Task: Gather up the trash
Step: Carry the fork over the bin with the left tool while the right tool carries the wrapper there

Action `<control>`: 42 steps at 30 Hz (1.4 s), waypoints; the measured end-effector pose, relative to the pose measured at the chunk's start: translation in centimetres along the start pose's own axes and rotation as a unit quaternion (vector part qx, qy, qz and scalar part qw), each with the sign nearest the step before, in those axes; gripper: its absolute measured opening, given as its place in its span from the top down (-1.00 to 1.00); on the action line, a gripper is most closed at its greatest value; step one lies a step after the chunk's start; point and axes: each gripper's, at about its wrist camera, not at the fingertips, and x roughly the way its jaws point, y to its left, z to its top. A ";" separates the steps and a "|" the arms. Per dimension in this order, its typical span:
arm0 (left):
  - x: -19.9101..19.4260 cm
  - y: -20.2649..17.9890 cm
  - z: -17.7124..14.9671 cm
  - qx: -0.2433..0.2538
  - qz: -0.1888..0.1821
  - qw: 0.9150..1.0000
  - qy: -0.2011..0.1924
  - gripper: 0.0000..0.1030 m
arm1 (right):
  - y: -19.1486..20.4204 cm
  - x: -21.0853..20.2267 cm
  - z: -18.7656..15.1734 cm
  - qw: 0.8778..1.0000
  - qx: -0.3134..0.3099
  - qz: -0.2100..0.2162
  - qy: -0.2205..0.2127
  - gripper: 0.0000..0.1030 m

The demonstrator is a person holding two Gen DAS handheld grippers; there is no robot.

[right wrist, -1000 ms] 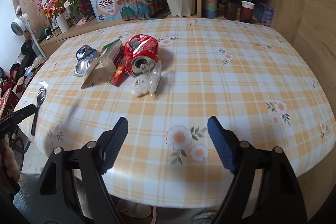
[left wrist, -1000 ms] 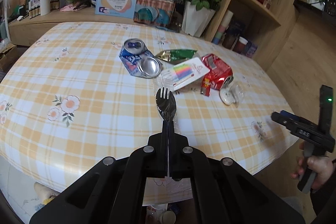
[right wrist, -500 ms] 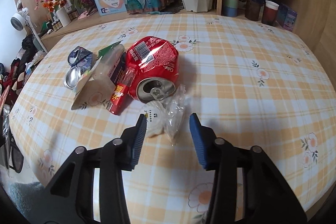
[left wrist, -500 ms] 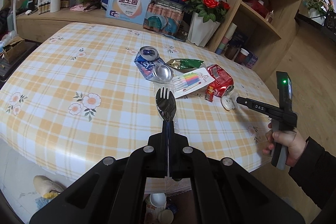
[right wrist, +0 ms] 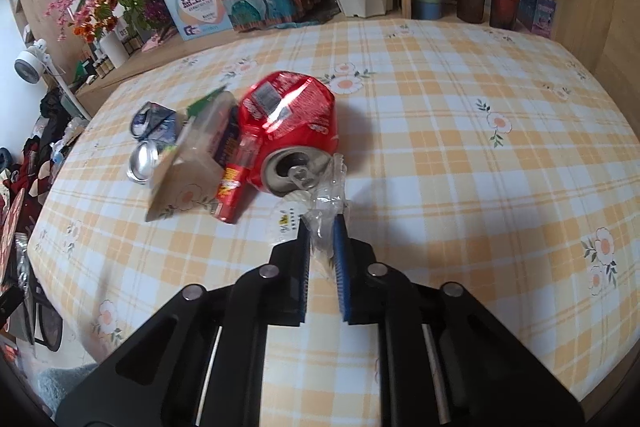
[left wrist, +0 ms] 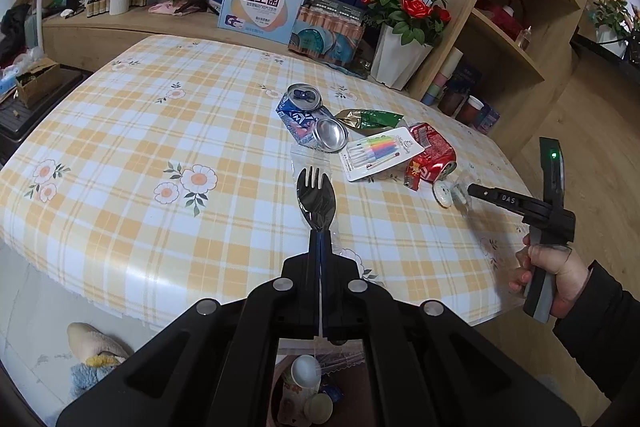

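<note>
Right gripper [right wrist: 322, 227] pinched the clear plastic wrapper [right wrist: 330, 187] at frame centre; left gripper [left wrist: 320, 243] clamped a wrapped spork [left wrist: 316, 193]. Next: lift, bin it.

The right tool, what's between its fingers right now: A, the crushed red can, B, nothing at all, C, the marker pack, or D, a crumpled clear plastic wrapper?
D: in the right wrist view the right tool is shut on the clear plastic wrapper, just in front of the crushed red can, which lies untouched on the table.
</note>
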 end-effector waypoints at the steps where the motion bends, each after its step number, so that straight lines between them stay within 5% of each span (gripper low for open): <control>1: -0.2 0.0 -0.1 -0.001 0.000 1.000 0.000 0.99 | 0.5 -0.8 -0.2 1.000 -0.007 0.005 -0.005 0.72; 10: -3.3 -1.0 -1.2 0.000 -0.009 1.000 -0.003 0.99 | 4.8 -8.0 -2.3 0.996 -0.036 0.065 -0.045 0.73; 21: -6.8 -2.0 -3.8 0.012 -0.022 1.000 0.002 0.99 | 8.9 -14.8 -10.9 0.990 -0.097 0.097 -0.041 0.72; 32: -8.9 -3.3 -5.0 0.020 -0.036 0.999 -0.001 0.99 | 9.7 -16.5 -16.9 0.990 -0.096 0.102 0.006 0.72; 42: -9.9 -4.5 -5.5 0.035 -0.039 0.999 -0.003 0.99 | 9.5 -16.8 -18.1 0.991 -0.091 0.094 0.018 0.72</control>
